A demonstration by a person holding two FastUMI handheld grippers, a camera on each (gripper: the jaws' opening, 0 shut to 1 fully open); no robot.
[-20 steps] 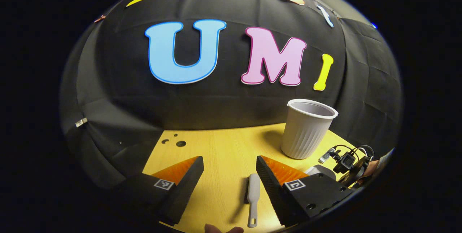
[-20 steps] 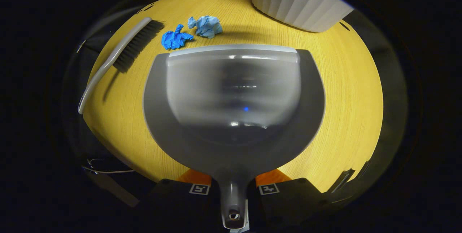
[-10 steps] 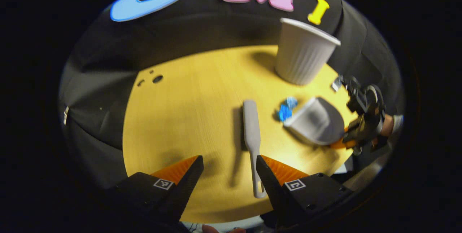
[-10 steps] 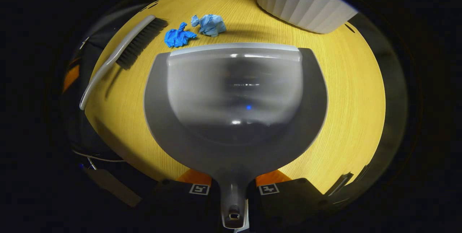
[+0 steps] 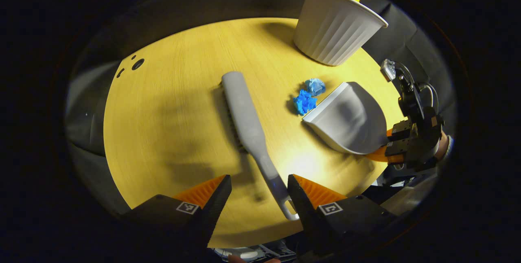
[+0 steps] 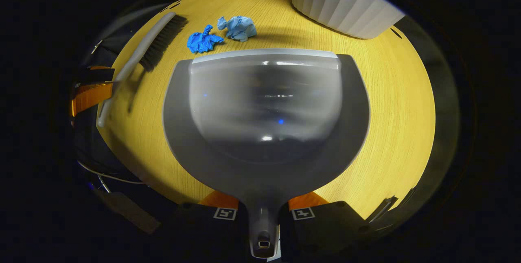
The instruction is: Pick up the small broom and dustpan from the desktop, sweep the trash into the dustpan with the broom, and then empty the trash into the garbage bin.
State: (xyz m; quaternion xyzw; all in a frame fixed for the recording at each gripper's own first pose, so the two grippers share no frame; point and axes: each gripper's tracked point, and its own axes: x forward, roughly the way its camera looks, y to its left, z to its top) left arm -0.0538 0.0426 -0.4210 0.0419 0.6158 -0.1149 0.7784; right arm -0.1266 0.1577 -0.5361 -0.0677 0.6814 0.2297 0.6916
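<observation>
The left gripper (image 5: 259, 191) has its jaws apart over the desktop (image 5: 171, 104), and the small broom (image 5: 248, 126) lies flat ahead of them, its handle end reaching into the gap close to the right-hand finger and touching neither pad that I can see. The right gripper (image 6: 263, 214) is clamped on the handle of the dustpan (image 6: 266, 108), whose front lip sits just short of two blue paper wads (image 6: 222, 35). The likely slip is at the broom: the handle sits off-centre between the open jaws and runs at a slant to them, so a closing finger could nudge it sideways or pinch only the looped tip, leaving the brush head to swing. Beyond the wads stands the ribbed white garbage bin (image 5: 336, 31), near the table's far edge. To the outside of the left jaw the wood is bare, giving room to swing, while the desk edge lies right under the jaws.
</observation>
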